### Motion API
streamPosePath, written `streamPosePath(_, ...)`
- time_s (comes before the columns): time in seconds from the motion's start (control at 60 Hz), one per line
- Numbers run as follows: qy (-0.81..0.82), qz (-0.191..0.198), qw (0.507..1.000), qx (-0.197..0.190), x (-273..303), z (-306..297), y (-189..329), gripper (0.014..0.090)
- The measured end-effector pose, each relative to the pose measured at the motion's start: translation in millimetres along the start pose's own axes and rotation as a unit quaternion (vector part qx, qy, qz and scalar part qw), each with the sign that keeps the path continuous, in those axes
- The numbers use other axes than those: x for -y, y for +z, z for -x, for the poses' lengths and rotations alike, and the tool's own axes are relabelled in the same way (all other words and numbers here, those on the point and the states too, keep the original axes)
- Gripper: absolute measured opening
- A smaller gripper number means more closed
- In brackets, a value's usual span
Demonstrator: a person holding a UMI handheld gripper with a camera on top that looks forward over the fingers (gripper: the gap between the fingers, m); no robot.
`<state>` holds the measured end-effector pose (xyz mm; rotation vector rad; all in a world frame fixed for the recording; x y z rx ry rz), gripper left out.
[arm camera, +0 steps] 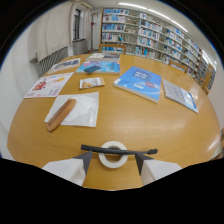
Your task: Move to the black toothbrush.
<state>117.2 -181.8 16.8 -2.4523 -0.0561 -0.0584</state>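
Library room with bookshelves (155, 35) along the back wall, radiator (50, 60) at left by the window; round wooden table (150, 120) fills the view. Left side of the table: printed leaflet with red markings (47, 85), then a tan oblong wooden case (61, 114) lying on a white plastic sleeve (80, 110). Small white packet (91, 83) past that, near the middle. Blue paper brochure (140, 82) right of centre, grey-blue booklet (180, 95) further right. More papers (97, 66) at the far edge. Gripper (113, 159) with white fingers (67, 170) spread apart, holding nothing. Black slim toothbrush (117, 149) lies crosswise just ahead of the fingertips, resting across a white tape roll (113, 153) that sits between the two tips, gap either side.
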Motion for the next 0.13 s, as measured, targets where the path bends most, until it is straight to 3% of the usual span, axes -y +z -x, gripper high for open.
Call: streamPosePath(0.133,0.004,0.003,1.000,0.000,-2.4,1.1,-0.2,0.0847)
